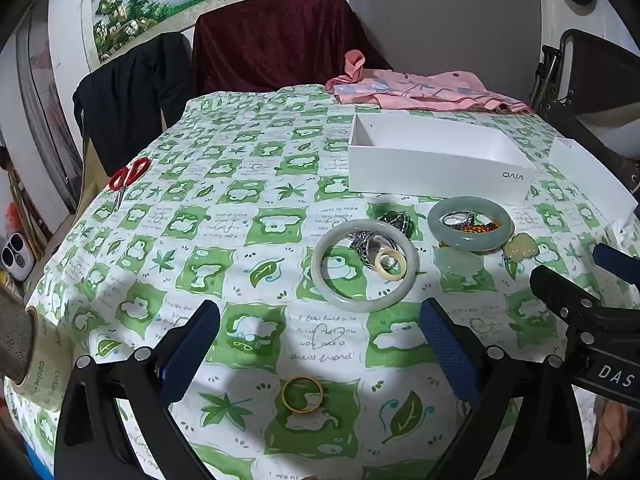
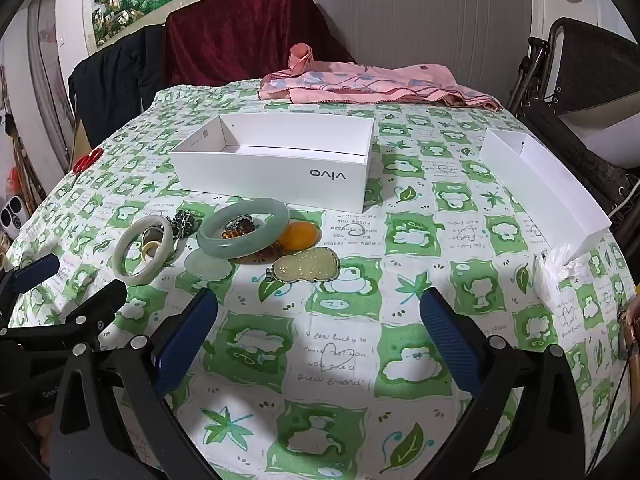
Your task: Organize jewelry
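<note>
My left gripper (image 1: 320, 344) hangs wide open, empty, with the gold ring (image 1: 302, 394) lying flat just below it; my right gripper (image 2: 318, 332), also wide, is farther.

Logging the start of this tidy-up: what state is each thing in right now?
Left gripper: open, empty, above gold ring.
Right gripper: open, empty.
Vivo box: open, empty.
Small box: open, interior mostly hidden.
Gold ring: flat on cloth, apart from pile.
White bangle: flat, small rings inside.
Green bangle: propped on other pieces.
Scissors: closed.
</note>
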Demonstrator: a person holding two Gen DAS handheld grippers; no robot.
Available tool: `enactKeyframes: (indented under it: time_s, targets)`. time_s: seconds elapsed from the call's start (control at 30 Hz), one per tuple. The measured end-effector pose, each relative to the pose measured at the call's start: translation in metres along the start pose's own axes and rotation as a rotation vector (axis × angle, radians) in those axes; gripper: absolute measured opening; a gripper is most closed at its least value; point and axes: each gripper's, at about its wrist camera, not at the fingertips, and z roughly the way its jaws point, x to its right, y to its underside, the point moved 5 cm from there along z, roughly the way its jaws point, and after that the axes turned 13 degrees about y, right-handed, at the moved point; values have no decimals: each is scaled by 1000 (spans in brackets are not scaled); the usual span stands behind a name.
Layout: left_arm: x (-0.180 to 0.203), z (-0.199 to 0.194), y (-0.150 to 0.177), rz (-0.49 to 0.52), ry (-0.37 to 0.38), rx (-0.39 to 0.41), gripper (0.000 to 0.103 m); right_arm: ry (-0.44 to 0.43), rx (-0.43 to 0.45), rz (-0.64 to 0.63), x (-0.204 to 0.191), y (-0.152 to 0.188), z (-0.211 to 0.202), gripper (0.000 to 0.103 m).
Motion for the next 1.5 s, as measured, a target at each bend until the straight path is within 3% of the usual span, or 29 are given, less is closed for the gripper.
enactKeyframes:
  time_s: [1.5]
  targets:
    - [4,2,-3,-18,21,2,98,7,22,-1,2,-1,-5,97]
